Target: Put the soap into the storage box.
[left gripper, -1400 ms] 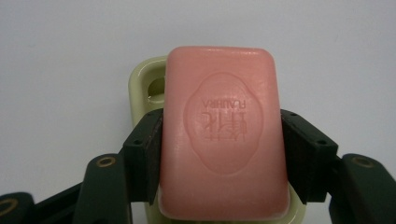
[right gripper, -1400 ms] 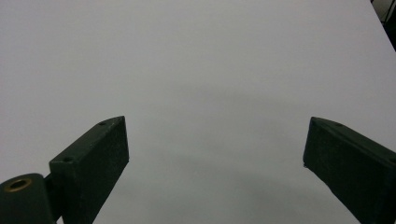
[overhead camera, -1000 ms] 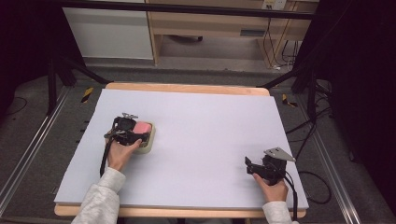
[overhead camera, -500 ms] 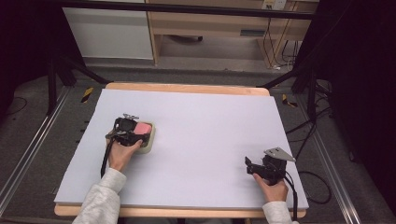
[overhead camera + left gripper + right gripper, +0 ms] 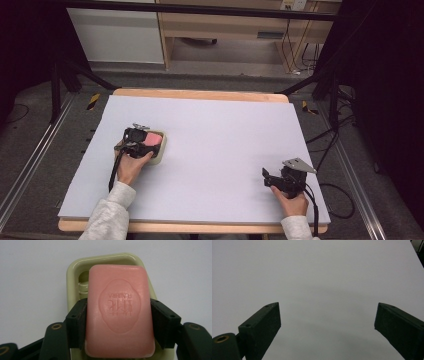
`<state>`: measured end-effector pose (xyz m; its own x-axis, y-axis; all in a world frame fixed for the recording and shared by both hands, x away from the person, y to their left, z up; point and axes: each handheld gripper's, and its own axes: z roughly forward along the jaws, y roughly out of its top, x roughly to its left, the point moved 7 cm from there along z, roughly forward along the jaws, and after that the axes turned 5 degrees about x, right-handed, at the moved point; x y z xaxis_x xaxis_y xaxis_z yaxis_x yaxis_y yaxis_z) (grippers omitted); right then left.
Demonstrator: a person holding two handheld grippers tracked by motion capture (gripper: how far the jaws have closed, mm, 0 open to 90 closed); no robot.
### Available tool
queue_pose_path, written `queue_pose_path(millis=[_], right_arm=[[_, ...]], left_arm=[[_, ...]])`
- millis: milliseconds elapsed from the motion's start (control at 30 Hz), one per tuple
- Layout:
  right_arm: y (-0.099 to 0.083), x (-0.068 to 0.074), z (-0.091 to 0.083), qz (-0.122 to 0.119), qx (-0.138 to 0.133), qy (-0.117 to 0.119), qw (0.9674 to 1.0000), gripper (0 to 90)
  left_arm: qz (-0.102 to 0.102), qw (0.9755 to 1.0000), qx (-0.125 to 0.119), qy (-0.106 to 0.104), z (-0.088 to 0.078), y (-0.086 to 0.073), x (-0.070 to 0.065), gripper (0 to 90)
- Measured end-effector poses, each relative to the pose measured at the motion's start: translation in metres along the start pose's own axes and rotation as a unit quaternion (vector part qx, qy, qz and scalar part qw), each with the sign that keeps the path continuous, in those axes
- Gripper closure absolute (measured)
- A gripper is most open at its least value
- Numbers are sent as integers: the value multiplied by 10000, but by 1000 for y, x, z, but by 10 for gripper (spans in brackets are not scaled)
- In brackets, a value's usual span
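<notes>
Soap gripped over dish, left side of table.

High view: left gripper on pink soap above dish, on table; right gripper far off, nearer front edge. Left gripper view: jaws clamped on soap's long sides, long axis running straight away between them, dish just beneath. Right gripper view: jaws wide apart, holding nothing.

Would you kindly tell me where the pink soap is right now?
The soap lies over its pale green dish on the left side of the table, clamped between the left gripper's jaws.
</notes>
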<state>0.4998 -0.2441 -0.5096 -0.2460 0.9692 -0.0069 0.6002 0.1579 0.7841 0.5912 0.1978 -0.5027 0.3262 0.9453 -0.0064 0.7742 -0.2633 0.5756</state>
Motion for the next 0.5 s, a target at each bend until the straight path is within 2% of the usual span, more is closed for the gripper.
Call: queue_pose_path(millis=[500], right_arm=[[0, 1, 0, 10, 5, 12, 10000, 70]], left_arm=[[77, 10000, -30, 24, -3, -3, -1, 363]])
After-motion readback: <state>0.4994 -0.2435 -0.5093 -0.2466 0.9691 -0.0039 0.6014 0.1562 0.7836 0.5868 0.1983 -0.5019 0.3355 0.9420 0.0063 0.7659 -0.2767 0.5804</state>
